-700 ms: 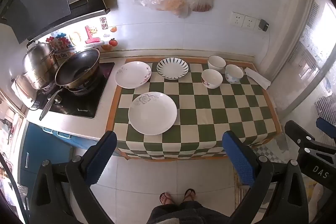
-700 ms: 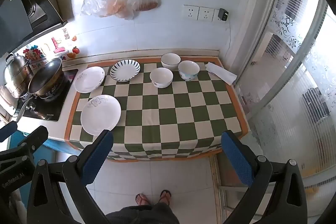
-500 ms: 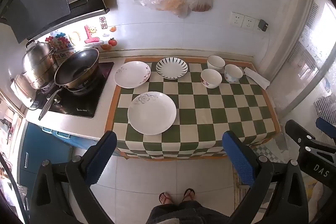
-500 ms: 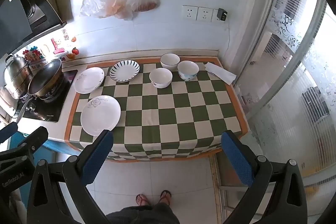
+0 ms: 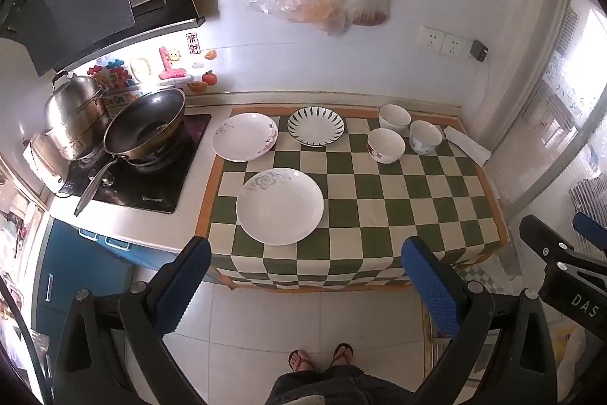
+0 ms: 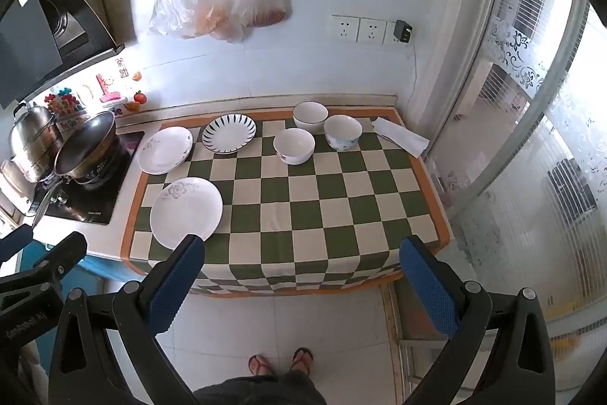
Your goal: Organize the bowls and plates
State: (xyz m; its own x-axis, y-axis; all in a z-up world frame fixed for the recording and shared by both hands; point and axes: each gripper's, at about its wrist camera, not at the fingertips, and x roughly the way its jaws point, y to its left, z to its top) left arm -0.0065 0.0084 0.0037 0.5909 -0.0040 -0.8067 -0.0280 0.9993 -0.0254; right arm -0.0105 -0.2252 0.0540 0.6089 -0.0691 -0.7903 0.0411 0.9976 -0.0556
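Both hand-held grippers, left [image 5: 303,276] and right [image 6: 301,272], hang released, grasping nothing, above the checked worktop [image 6: 341,207]; three plates at 10 o'clock, three bowls at 1 o'clock.

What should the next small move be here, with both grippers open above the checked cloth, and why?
Probably lower the left gripper toward the large white plate. It is the dish nearest the front edge, on the left of the checked cloth. Both grippers are open and empty, well short of the counter, and all three plates and three bowls lie separate, nothing stacked.
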